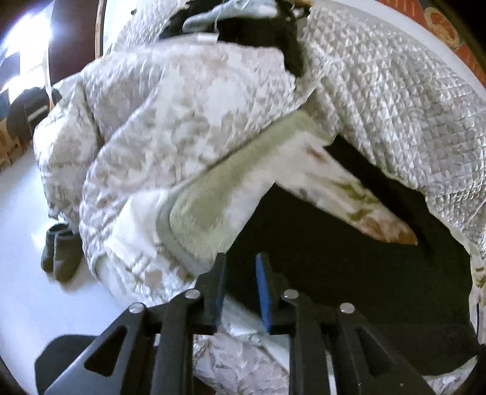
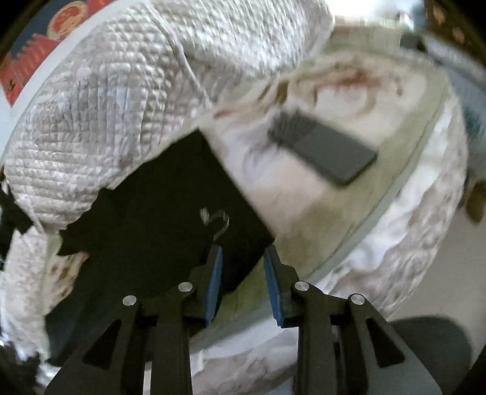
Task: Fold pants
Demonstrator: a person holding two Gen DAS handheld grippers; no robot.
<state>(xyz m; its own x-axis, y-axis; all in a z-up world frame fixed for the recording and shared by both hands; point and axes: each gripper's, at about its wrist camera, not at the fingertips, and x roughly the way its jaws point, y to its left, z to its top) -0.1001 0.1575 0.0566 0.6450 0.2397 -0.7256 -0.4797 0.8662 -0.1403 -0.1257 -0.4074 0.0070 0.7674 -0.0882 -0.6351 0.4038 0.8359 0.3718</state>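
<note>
Black pants [image 1: 349, 261] lie on a bed, partly under a white quilted blanket [image 1: 395, 100]. In the right wrist view the pants [image 2: 158, 206] show a small white logo [image 2: 215, 218]. My left gripper [image 1: 241, 261] is open, its jaws apart at the pants' left edge, holding nothing. My right gripper [image 2: 243, 252] is open, its jaws apart over the pants' near right corner, holding nothing. Much of the pants is hidden under the blanket.
A pillow with a pale green border [image 1: 212, 197] lies left of the pants. A dark phone [image 2: 331, 152] rests on the pillow. Dark slippers [image 1: 59, 255] stand on the white floor at left. Dark clothes [image 1: 273, 27] lie beyond the blanket.
</note>
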